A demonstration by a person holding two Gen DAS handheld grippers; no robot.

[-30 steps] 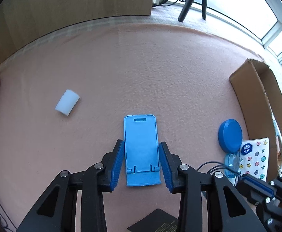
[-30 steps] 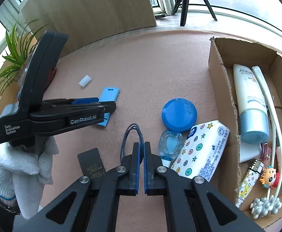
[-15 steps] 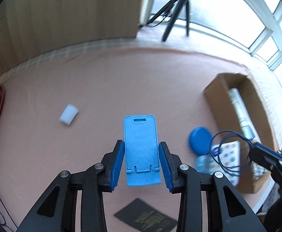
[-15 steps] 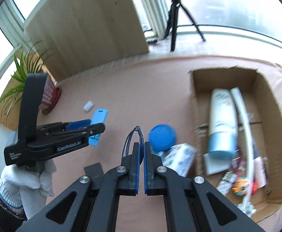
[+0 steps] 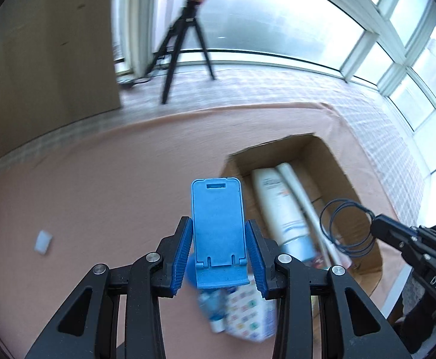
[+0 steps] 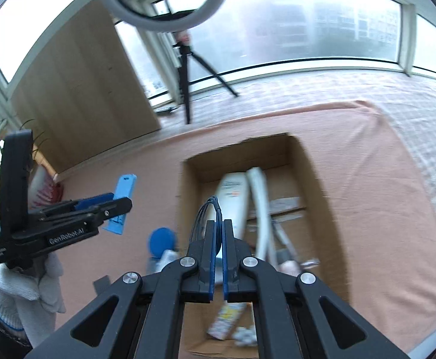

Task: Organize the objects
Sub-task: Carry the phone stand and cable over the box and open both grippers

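My left gripper [image 5: 218, 245] is shut on a blue phone stand [image 5: 218, 230] and holds it in the air left of the cardboard box [image 5: 334, 161]. The stand also shows in the right wrist view [image 6: 121, 200]. My right gripper [image 6: 218, 233] is shut on a coil of thin black cable [image 6: 209, 209] and holds it above the open cardboard box [image 6: 301, 155]. The cable loop also shows in the left wrist view [image 5: 346, 227]. In the box lie a white lotion bottle [image 6: 232, 194] and a white tube [image 6: 261, 209].
A blue round lid [image 6: 161, 240], a clear bottle [image 5: 215, 311] and a patterned tissue pack [image 5: 247, 317] lie on the pink cloth left of the box. A small white piece [image 5: 43, 240] lies far left. A tripod [image 6: 188, 68] stands by the window.
Both grippers have risen and swung right toward the box. The right gripper now holds the cable above the box's opening. The phone stand came up off the cloth with the left gripper.
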